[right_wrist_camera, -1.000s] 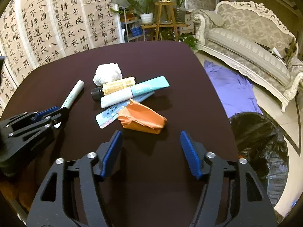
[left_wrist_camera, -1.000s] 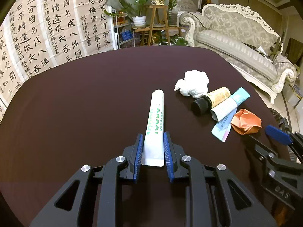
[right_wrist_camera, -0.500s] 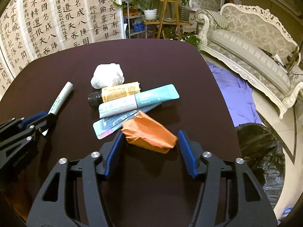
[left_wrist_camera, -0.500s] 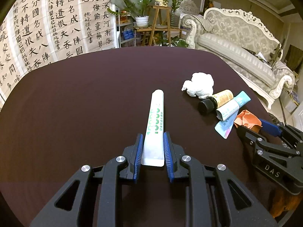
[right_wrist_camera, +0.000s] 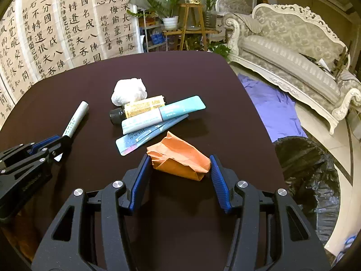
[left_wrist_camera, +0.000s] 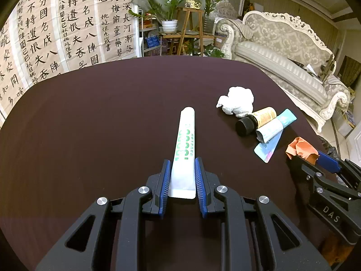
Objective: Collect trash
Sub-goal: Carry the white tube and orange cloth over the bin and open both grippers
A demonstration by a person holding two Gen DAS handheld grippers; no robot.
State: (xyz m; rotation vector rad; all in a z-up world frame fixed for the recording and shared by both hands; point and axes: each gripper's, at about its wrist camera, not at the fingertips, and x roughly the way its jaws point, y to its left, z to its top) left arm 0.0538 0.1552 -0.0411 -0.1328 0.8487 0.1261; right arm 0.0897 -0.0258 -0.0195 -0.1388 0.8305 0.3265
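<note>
Both my grippers grip trash on the dark table: left gripper clamps the white tube, right gripper pinches the orange wrapper; a sofa sits at two o'clock.

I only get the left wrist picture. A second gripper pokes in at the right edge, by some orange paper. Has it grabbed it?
Observer: Looks so. The right gripper has just been closing, and both its pads touch the ends of the crumpled orange paper.
Operator: Where would the rubbish go?
Observer: Probably into the black bin bag, which sits on the floor just right of the table.
Operator: Anything else down there?
Observer: A purple cloth lies on the floor between that bag and the sofa.
</note>
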